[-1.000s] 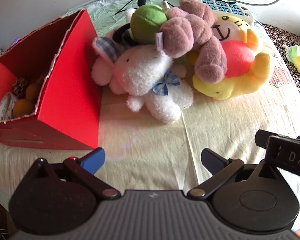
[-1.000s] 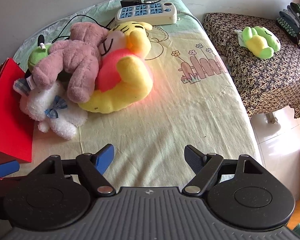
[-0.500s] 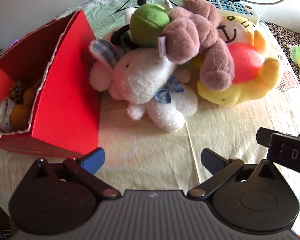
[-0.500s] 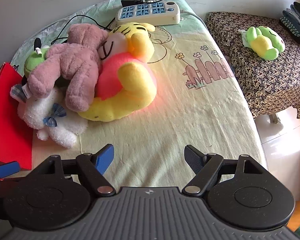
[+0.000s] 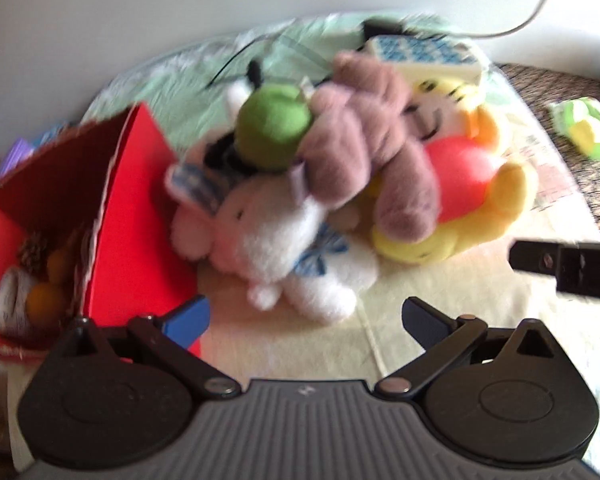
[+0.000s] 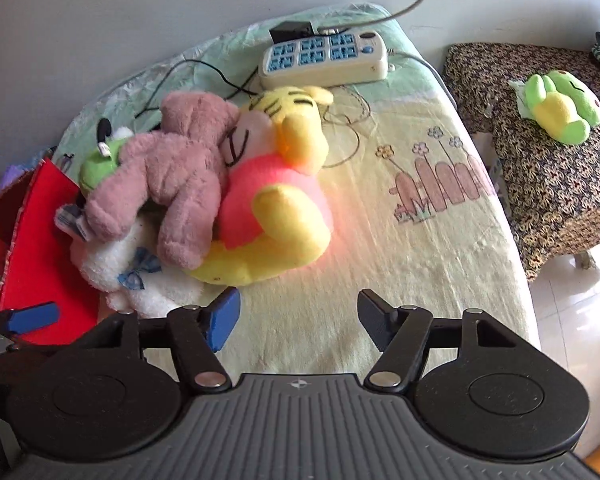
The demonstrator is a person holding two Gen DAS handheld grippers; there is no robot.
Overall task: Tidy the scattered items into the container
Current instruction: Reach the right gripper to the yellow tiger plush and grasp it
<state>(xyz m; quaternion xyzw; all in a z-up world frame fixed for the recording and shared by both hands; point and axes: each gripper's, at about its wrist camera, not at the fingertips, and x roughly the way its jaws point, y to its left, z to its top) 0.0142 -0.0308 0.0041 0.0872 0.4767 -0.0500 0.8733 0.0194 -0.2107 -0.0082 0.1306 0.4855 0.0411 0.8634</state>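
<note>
The bed (image 6: 400, 240), under a pale printed sheet, carries everything. At its left edge stands the red cardboard box (image 5: 136, 240), open-topped and already holding a few small things. Just beside it lies the heap of plush toys: yellow bear in a red shirt (image 6: 276, 208), mauve teddy (image 6: 180, 176) draped over it, white bunny (image 5: 284, 248) touching the box wall, green toy (image 5: 274, 136) on top.

Both grippers hover empty: the left gripper (image 5: 304, 316) gapes wide, and the right gripper (image 6: 296, 316) has just been narrowing its jaws with nothing between them.

Judging by position, the bunny is the easiest first pick: take it by the body, lift it clear of the teddy's arm, and drop it over the box rim.

The left view is blurred, the box's contents are hard to identify, and what lies under the heap is hidden.
</note>
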